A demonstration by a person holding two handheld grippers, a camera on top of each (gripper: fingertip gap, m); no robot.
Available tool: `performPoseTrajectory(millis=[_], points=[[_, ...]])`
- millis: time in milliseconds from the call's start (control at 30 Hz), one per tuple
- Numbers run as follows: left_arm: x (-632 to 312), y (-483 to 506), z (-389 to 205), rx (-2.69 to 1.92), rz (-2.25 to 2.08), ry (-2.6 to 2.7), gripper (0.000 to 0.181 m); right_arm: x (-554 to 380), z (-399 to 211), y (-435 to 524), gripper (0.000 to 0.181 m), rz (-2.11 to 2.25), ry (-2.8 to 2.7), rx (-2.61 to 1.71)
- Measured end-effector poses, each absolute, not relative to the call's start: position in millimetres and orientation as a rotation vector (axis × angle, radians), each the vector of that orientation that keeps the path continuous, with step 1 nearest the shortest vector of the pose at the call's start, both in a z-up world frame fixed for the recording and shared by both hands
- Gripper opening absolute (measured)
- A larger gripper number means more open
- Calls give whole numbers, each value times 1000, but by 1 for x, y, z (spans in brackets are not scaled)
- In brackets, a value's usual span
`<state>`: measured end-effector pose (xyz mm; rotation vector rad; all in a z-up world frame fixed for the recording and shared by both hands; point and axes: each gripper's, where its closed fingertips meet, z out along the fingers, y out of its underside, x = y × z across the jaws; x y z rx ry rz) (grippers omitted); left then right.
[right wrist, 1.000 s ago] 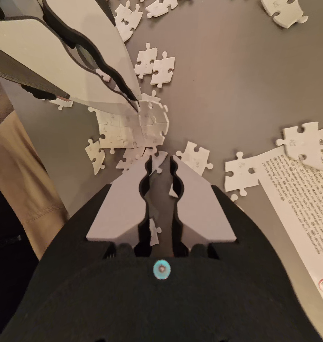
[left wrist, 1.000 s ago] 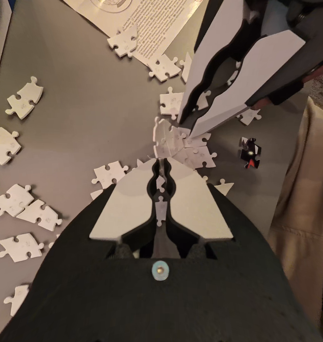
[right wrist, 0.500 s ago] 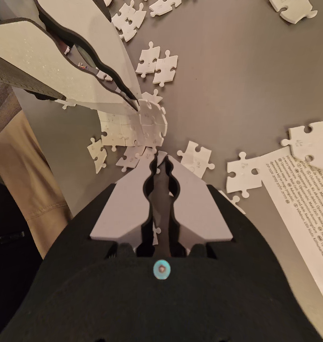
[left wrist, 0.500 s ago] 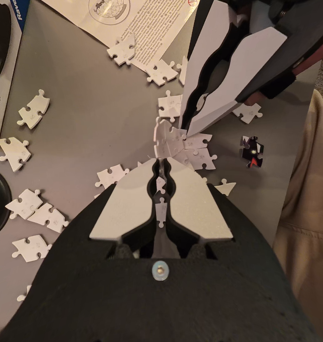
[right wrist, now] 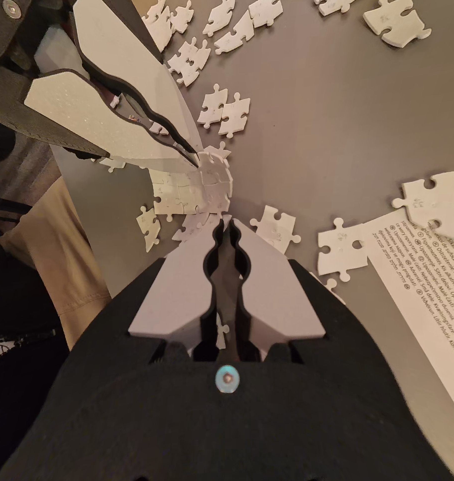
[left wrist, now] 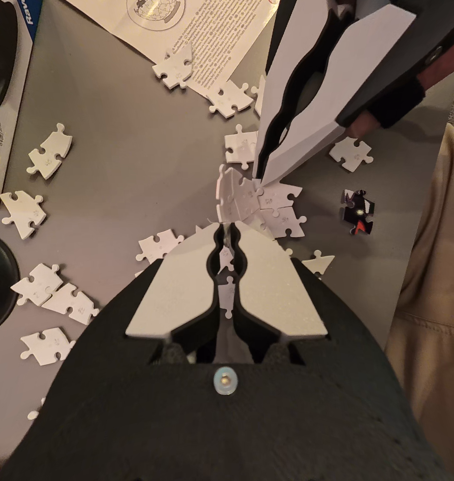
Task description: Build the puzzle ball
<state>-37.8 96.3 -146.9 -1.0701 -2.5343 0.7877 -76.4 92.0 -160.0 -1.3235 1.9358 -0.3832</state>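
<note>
A curved section of joined white puzzle pieces [left wrist: 241, 200] sits tilted on the grey table [left wrist: 129, 156]; it also shows in the right wrist view [right wrist: 194, 187]. My left gripper [left wrist: 227, 226] is shut on its near edge, and a thin piece edge shows between the tips. My right gripper [left wrist: 257, 179] comes in from the upper right, shut on the opposite edge. In the right wrist view my right gripper [right wrist: 226, 221] pinches the section's near rim, and the left gripper [right wrist: 196, 162] pinches the far rim.
Several loose white pieces [left wrist: 49, 153] lie scattered around. A printed instruction sheet [left wrist: 207, 33] lies at the back and a puzzle box [left wrist: 2, 78] at the left. One piece [left wrist: 358, 216] lies colour side up. A person's beige clothing [left wrist: 441, 260] borders the table edge. The left gripper's tips are roughly 5 cm from the right gripper's.
My right gripper has gone from open to shut on the section's edge. My left gripper stays shut on it. Both views have pulled back a little.
</note>
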Motion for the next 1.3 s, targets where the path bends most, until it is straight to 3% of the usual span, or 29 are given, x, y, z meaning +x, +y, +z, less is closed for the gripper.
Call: performPoseTrajectory(millis=[867,1300], points=[[-32,95,-150,-908,800,-2380,4,-67,-157,93,9,-308,1879,-1190],[-32,95,-150,-906,800,-2373,4,-62,-157,93,4,-290,1864,-1166]])
